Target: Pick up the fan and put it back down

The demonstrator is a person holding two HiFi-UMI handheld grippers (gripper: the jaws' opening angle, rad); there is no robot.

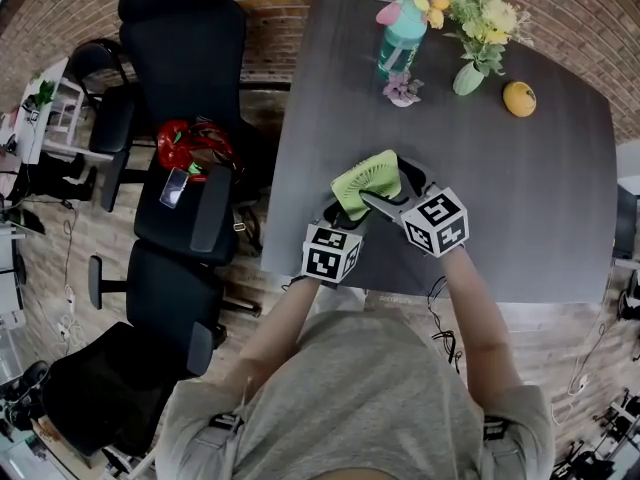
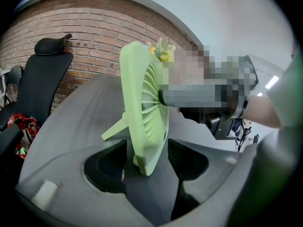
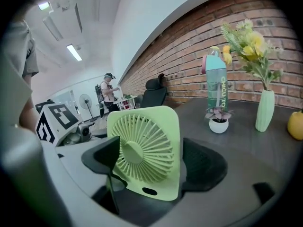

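the left gripper looks clamped on the thin lower edge of the green fan. the right gripper straddles its width, jaws wide and not pressing. the fan is low at the near edge of the grey table, with a bottle at its 12 o'clock. i'd seat the stand flat before the left lets go.

Left tongs clamp the green fan edge-on over grey table, brick wall behind
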